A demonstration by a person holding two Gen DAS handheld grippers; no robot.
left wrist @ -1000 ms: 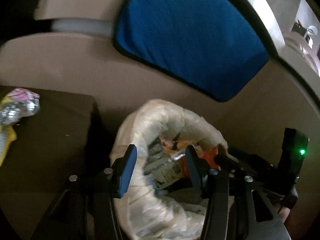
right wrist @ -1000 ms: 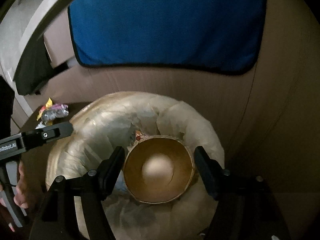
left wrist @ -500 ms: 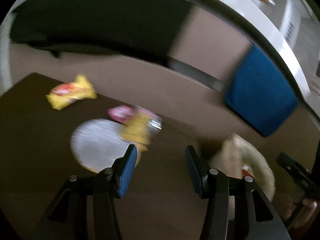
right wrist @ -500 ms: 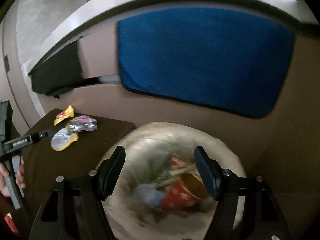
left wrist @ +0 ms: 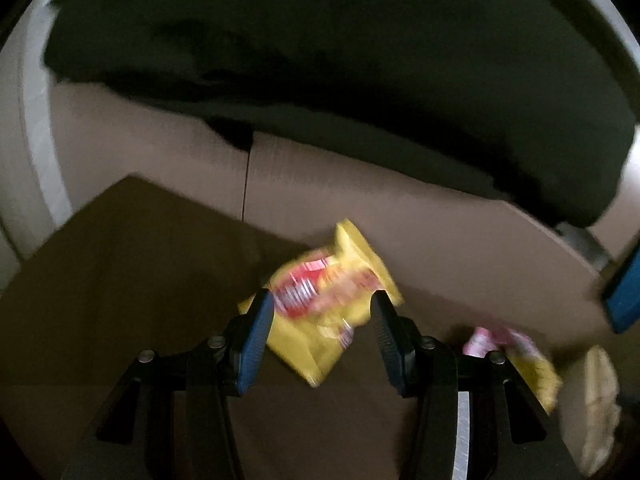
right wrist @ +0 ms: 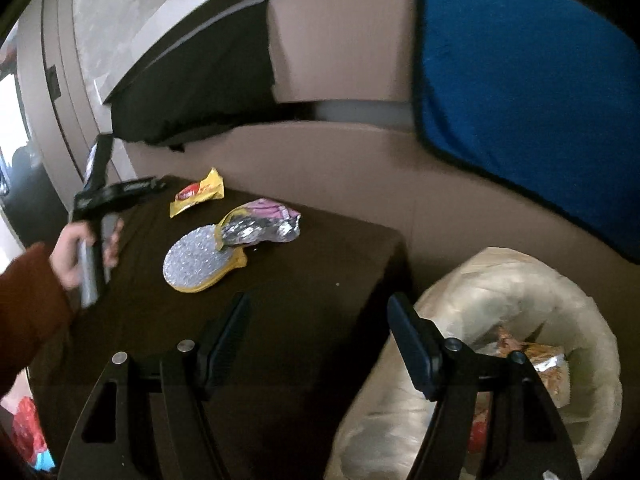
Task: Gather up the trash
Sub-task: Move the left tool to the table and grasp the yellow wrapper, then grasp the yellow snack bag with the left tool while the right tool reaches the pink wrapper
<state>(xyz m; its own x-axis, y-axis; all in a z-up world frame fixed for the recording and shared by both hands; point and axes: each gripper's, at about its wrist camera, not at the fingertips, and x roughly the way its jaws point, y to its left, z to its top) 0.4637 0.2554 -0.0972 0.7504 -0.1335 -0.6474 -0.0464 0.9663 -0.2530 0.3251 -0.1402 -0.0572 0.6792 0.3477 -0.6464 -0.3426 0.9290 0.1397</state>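
Hovering with its jaws apart and nothing between them, the left gripper [left wrist: 320,332] frames a yellow snack wrapper [left wrist: 320,316] with red print, blurred in the left wrist view and lying flat on the dark brown table [right wrist: 312,280] near its far edge. Whether the pads touch it is hard to say through the blur. Just to its right lie a pink foil wrapper [right wrist: 262,226] and a round silver-lined pouch [right wrist: 200,260], close together, with bare tabletop on the near side. A hand [right wrist: 76,252] in a rust-red sleeve grips the tool's handle. Over the table's right edge, the right gripper [right wrist: 320,340] likewise stands wide and empty beside the lined trash bin [right wrist: 516,276], already holding wrappers. A second ago both grippers hung over the bin, a brown bowl between the right one's fingers; both have since swung left to the table.
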